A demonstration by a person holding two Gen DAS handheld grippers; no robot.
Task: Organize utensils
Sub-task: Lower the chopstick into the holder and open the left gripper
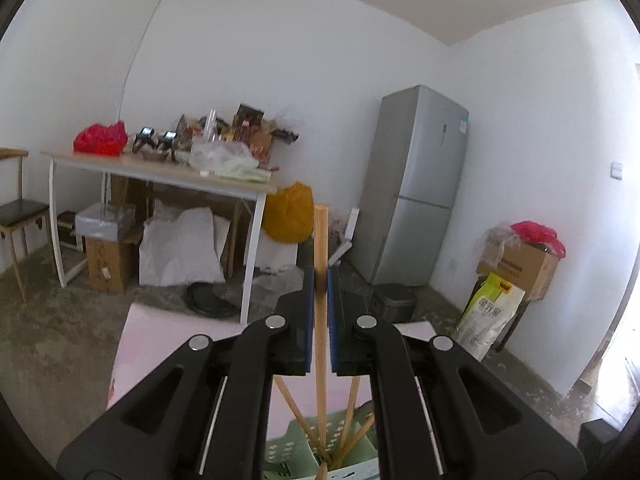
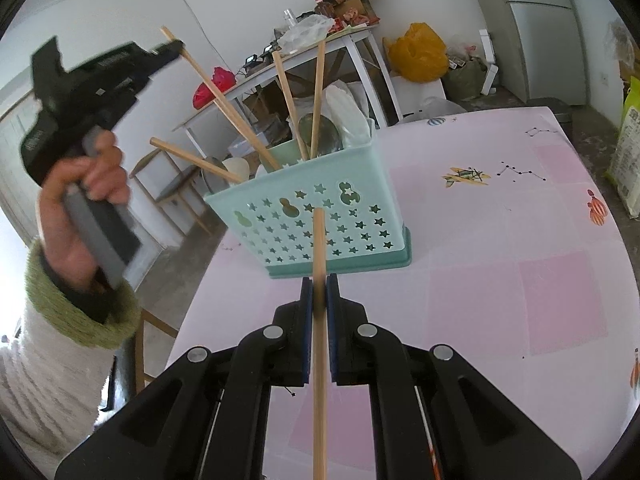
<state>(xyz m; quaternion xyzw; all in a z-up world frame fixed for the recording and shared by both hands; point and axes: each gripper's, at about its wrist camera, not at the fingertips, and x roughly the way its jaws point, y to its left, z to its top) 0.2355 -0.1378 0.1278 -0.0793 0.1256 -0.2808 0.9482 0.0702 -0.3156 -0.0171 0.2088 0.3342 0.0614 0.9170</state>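
jaws of left gripper (image 1: pixel 320 280) and right gripper (image 2: pixel 319 292) each pinching a chopstick (image 1: pixel 320 240), no legible writing

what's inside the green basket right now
In the green basket stand several wooden chopsticks, leaning apart, plus pale spoon-like utensils. One chopstick is gripped by the left tongs. The star-holed wall hides their lower ends.

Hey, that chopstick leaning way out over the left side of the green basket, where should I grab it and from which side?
Grip the leaning chopstick on its bare upper stretch, outside the green basket, coming in from the left, pads across the shaft. Its lower end is buried among the other utensils, and the free end juts out past the rim with open air around it. Both tongs already hold a chopstick, so one would have to be freed first.
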